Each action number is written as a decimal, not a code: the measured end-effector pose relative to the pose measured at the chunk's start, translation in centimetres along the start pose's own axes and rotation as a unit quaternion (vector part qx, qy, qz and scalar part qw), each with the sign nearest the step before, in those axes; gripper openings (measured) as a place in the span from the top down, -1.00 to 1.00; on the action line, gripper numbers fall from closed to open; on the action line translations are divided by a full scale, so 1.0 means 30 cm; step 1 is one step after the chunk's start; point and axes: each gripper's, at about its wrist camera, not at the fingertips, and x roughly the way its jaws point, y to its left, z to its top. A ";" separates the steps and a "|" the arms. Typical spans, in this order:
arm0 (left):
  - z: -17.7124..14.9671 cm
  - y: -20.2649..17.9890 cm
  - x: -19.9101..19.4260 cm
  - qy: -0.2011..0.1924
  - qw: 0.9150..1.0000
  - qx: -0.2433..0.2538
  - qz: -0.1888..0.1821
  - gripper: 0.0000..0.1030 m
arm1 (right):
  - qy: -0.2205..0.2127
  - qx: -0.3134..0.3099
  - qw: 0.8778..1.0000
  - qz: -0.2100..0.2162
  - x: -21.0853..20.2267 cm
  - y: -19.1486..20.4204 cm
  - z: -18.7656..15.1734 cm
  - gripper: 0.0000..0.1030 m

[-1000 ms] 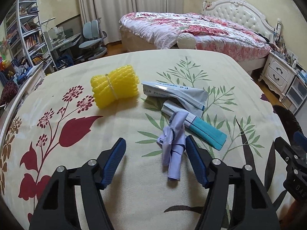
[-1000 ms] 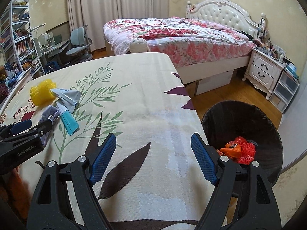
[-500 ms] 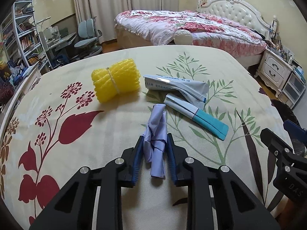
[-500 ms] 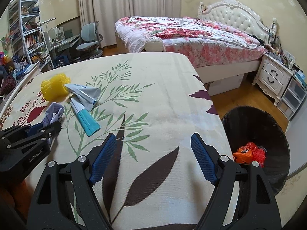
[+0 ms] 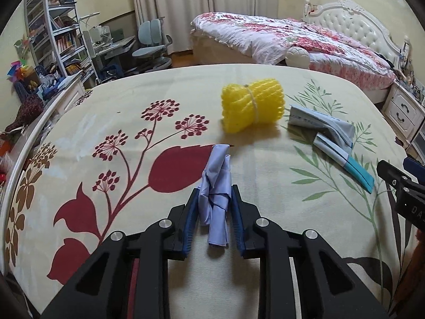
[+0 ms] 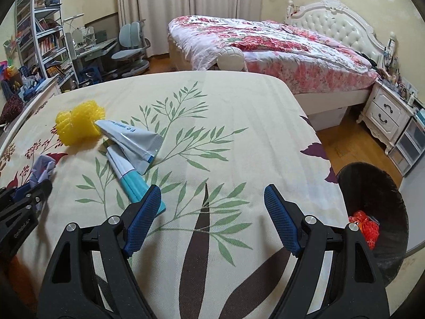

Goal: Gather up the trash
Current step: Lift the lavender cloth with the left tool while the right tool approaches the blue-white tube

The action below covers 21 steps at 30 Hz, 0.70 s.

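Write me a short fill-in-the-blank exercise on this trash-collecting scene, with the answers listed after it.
1. The left gripper is shut on a crumpled ____ cloth.
2. The right gripper holds ____ between its jaws.
3. The foam net tied in a bundle is ____ in colour.
4. The orange trash lies inside the black ____.

Missing words: lilac; nothing; yellow; bin

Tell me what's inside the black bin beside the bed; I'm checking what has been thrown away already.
Inside the black bin, orange-red netted trash lies against the near side. The near wall and the right gripper cover the rest of the bottom.
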 end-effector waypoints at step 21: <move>-0.010 0.108 0.013 0.001 0.999 -0.034 0.015 0.50 | 0.009 -0.018 1.000 0.009 -0.011 0.052 -0.007 -0.50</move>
